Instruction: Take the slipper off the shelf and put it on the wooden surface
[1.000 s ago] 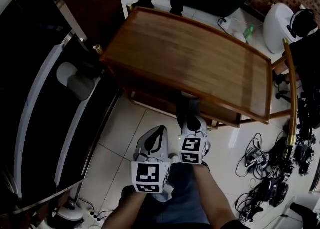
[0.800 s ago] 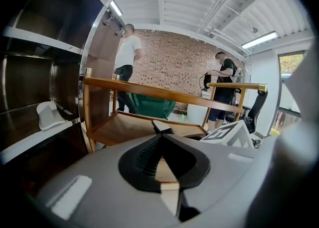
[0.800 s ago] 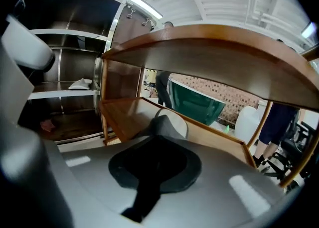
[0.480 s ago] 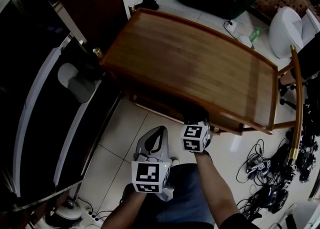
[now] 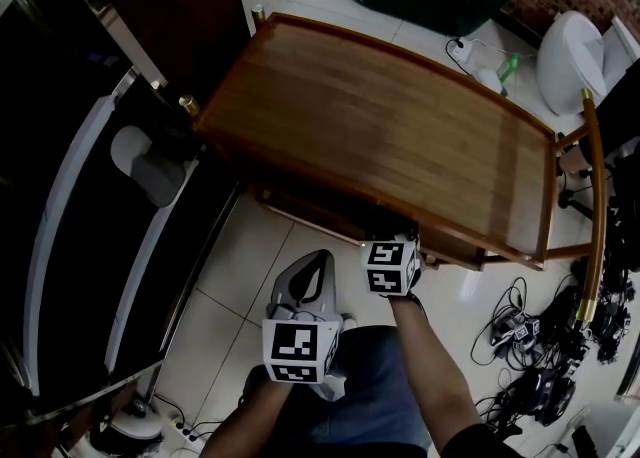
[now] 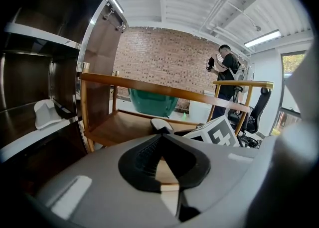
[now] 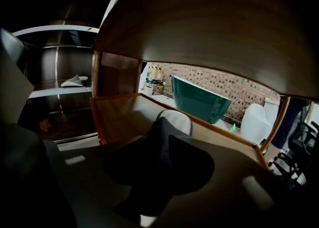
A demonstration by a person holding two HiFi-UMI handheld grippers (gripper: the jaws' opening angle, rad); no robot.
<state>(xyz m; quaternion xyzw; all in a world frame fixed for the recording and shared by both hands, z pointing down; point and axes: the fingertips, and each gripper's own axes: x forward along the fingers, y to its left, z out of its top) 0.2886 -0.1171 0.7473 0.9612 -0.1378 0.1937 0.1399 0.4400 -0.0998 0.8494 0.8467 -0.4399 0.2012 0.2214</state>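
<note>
My right gripper [image 7: 167,135] reaches in under the top tray [image 5: 380,126] of the wooden trolley. Its jaws have just been opening and stand spread, with the near end of the pale slipper [image 7: 177,118] between their tips. It is not pinched, as far as this dim view lets me judge. The slipper lies flat on the trolley's lower wooden deck [image 7: 119,115], just ahead of those jaws. My left gripper [image 6: 160,136] hangs to the left of the right one, outside the trolley, its jaws pressed together on nothing. I judge the main work done: the slipper is off the dark shelf [image 6: 37,139] and set down on wood. What is left is to draw my right jaws back without dragging it along. A second slipper [image 6: 45,113] lies on that shelf, far to the left of my left jaws. Whether it is also mine to move I cannot tell.
</note>
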